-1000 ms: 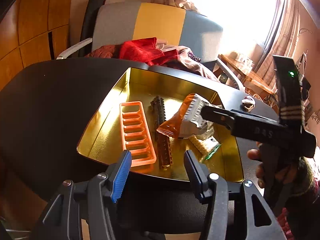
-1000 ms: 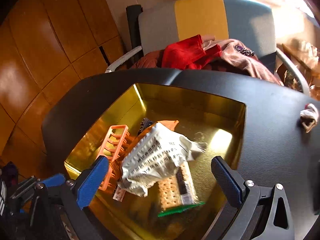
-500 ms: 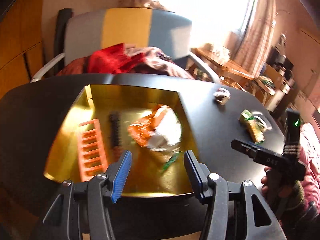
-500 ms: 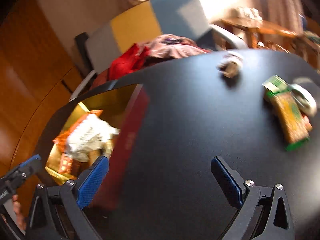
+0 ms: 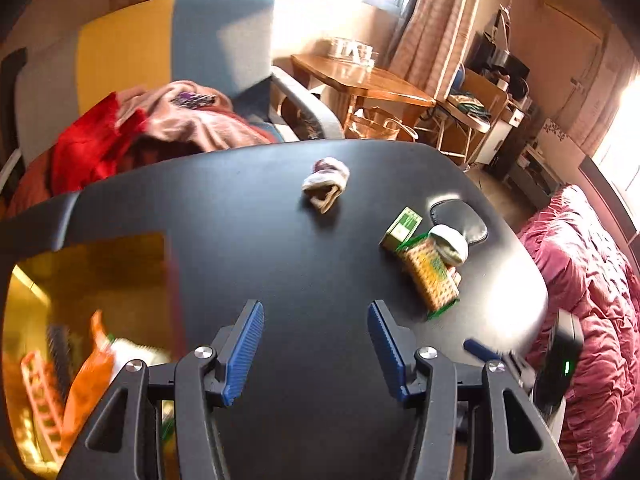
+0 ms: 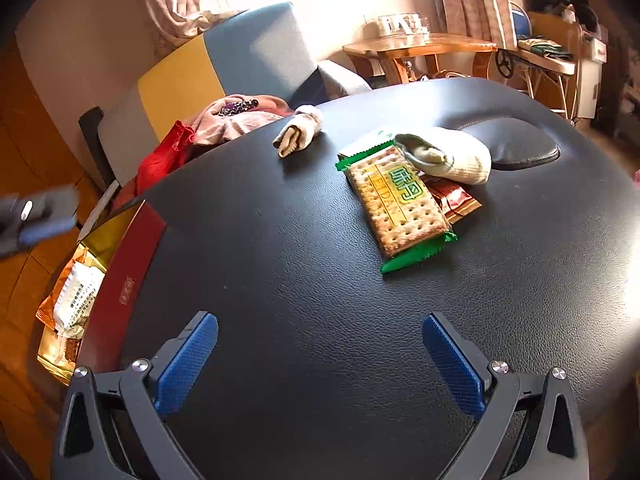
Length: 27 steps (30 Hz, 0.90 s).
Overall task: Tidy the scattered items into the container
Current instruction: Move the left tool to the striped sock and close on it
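Observation:
Both grippers hover over the black table. My left gripper (image 5: 315, 350) is open and empty; my right gripper (image 6: 320, 360) is open and empty too, with one blue tip showing in the left wrist view (image 5: 478, 350). Ahead of the right gripper lies a green cracker packet (image 6: 400, 208) (image 5: 430, 276) with a white sock (image 6: 452, 160) (image 5: 450, 242) resting on its far end, over a brown wrapper (image 6: 456, 200). A small green box (image 5: 401, 226) sits beside them, and a rolled sock (image 6: 298, 132) (image 5: 326, 184) lies farther back. The gold tin (image 5: 80, 264) (image 6: 124, 280) at the left holds an orange snack wrapper (image 5: 86, 376) and an orange rack (image 5: 40, 396).
A black pad (image 6: 516, 144) lies behind the white sock. An armchair with red and pink clothes (image 5: 132, 132) stands behind the table. A pink quilted bed (image 5: 592, 320) is on the right and a wooden side table (image 5: 360, 80) near the window.
Both grippers have swung right, away from the tin and over the bare table toward the cracker packet and socks. The orange snack wrapper stays in the tin. Both stay open.

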### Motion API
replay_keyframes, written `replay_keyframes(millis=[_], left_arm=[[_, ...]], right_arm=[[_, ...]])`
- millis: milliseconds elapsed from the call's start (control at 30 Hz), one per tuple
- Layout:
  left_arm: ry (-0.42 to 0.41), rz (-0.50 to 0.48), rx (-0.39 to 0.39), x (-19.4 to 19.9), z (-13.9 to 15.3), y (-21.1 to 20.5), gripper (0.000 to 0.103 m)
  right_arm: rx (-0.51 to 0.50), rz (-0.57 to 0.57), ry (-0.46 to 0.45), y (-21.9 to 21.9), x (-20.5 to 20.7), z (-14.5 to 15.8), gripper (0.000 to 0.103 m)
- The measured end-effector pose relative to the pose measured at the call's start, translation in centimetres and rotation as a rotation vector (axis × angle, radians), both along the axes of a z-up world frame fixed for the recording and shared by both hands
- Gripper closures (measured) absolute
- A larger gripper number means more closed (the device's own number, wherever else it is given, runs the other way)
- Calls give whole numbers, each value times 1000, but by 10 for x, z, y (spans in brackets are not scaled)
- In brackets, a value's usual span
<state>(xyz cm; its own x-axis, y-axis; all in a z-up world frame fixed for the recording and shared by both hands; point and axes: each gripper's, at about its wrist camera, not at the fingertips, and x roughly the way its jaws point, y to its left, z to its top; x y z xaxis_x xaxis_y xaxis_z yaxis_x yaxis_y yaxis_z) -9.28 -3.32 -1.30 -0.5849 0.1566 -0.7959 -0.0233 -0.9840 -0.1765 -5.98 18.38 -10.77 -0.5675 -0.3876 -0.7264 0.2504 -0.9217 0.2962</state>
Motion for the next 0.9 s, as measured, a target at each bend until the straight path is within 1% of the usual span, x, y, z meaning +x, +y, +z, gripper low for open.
replay_keyframes(millis=[67, 167, 300, 367, 433, 600, 700, 800, 833, 867, 900], left_arm=[[-10, -18, -11, -28, -3, 15, 48], [-26, -20, -48, -71, -9, 28, 48], [-51, -12, -67, -123, -22, 36, 48], [-68, -5, -92, -149, -30, 40, 48], [-75, -15, -102, -171, -37, 45, 48], [-80, -27, -187, -223, -58, 65, 48], [-101, -16, -222, -247, -74, 70, 48], [-153, 0, -259, -262, -96, 68, 49], [-172, 12, -250, -262, -103, 64, 51], [-185, 34, -220, -257, -108, 56, 56], [-198, 57, -191, -253, -114, 48, 58]], right_arm=[[0, 6, -2, 4, -2, -4, 0], [5, 23, -1, 4, -5, -7, 0], [15, 41, 6, 5, -10, -10, 0], [17, 50, 10, 6, -12, -10, 0], [19, 58, 11, 6, -14, -12, 0], [-11, 71, -6, 9, -20, -19, 0], [-17, 80, -4, 9, -22, -19, 0], [-28, 93, -1, 10, -22, -20, 0], [-31, 99, 2, 11, -21, -21, 0], [-30, 104, 8, 11, -21, -22, 0], [-30, 110, 13, 10, -21, -22, 0]])
